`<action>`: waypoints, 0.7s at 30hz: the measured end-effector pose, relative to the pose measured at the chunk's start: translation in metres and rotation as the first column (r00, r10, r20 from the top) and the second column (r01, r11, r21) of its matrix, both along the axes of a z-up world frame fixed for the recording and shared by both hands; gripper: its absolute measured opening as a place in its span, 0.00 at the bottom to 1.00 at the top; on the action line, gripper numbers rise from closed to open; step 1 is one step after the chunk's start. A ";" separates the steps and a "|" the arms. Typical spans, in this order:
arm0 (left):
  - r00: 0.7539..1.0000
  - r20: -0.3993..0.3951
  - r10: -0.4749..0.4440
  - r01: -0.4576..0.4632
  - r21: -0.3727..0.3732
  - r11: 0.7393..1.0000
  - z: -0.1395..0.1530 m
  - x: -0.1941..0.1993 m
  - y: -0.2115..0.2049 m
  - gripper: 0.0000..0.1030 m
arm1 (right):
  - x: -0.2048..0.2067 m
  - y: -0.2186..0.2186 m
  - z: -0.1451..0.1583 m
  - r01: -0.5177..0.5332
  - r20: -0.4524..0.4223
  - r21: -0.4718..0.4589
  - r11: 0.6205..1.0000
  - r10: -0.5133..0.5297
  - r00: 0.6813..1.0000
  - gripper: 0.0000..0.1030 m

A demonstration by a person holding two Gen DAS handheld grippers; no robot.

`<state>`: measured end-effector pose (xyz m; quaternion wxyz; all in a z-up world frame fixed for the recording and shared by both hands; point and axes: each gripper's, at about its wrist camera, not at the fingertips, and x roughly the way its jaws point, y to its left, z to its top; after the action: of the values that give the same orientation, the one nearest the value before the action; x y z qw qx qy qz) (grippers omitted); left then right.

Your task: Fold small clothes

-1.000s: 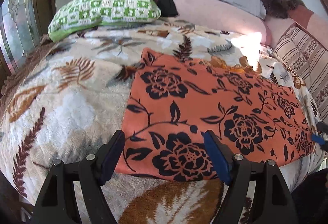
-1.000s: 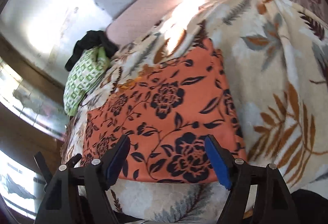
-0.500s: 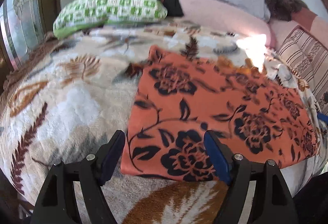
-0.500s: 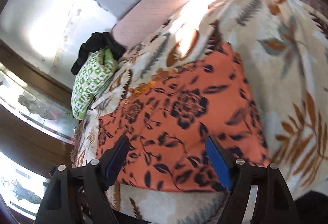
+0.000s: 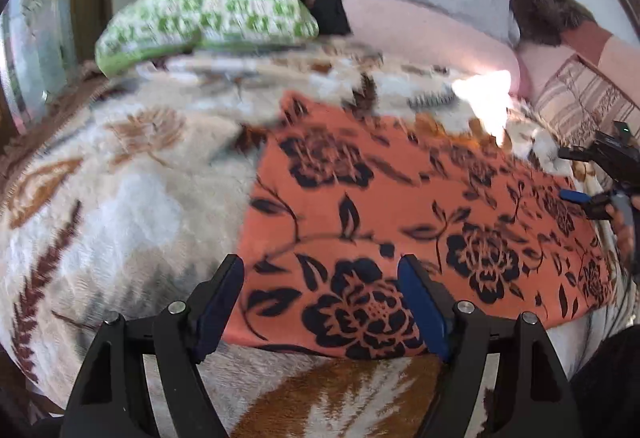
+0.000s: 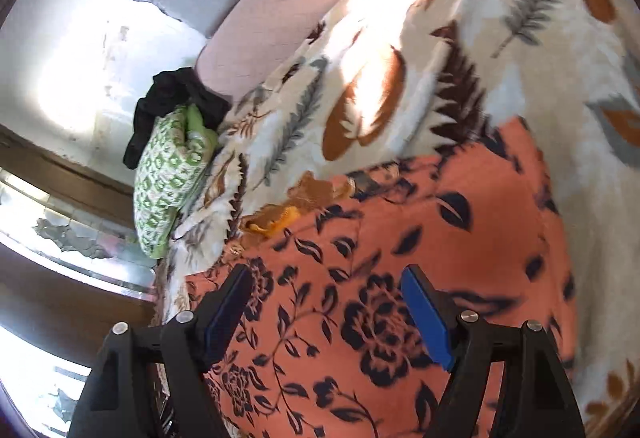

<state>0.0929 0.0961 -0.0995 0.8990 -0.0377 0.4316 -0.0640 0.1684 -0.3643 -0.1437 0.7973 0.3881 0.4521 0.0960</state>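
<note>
On the bed, spread flat over the leaf-patterned blanket [image 5: 120, 205], lies the orange cloth [image 5: 400, 222] with black flowers, and nothing of it is folded over yet as far as I can see. My left gripper [image 5: 320, 302] hangs above its near corner, jaws released and empty. My right gripper [image 6: 326, 314] hovers over the cloth's other end, jaws spread just as wide, with nothing in them. I judge I am at the reaching step, before the first fold. Next, each gripper should drop onto an edge, pinch only the cloth and not the blanket under it, then lift together.
</note>
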 end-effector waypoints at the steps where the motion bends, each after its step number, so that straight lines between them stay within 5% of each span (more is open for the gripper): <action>1: 0.998 -0.062 -0.003 0.004 0.015 1.000 -0.011 0.006 -0.002 0.77 | 0.008 -0.006 -0.015 0.013 -0.053 -0.003 1.000 -0.014 0.998 0.78; 4: 0.999 -0.037 -0.016 0.020 0.108 0.994 -0.011 0.007 -0.011 0.77 | 0.014 -0.014 -0.020 0.091 -0.084 0.046 0.995 -0.087 0.993 0.78; 7: 0.999 -0.039 -0.031 0.034 0.088 0.996 -0.010 0.007 -0.011 0.77 | 0.025 0.036 0.027 -0.084 0.012 -0.077 0.993 0.085 0.996 0.78; 10: 0.998 -0.044 -0.038 0.041 0.080 0.996 -0.012 0.007 -0.014 0.77 | 0.046 0.109 0.058 -0.291 0.062 -0.046 0.956 0.293 0.954 0.78; 13: 0.998 -0.047 -0.042 0.046 0.083 0.995 -0.012 0.004 -0.015 0.77 | 0.068 0.194 0.066 -0.483 0.113 0.102 0.870 0.473 0.874 0.78; 17: 0.998 -0.045 -0.040 0.043 0.078 0.996 -0.012 0.002 -0.014 0.77 | 0.101 0.304 0.044 -0.651 0.126 0.299 0.697 0.648 0.751 0.78; 20: 0.998 -0.045 -0.037 0.040 0.078 0.996 -0.012 0.003 -0.014 0.77 | 0.129 0.356 0.009 -0.641 0.093 0.441 0.628 0.678 0.729 0.78; 21: 0.998 -0.044 -0.037 0.041 0.079 0.996 -0.012 0.004 -0.014 0.78 | 0.138 0.362 -0.002 -0.621 0.062 0.417 0.664 0.661 0.748 0.78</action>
<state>0.0969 0.0819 -0.1118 0.8889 0.0053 0.4536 -0.0635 0.3063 -0.0023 -0.1454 0.5894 0.3666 0.5659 0.4449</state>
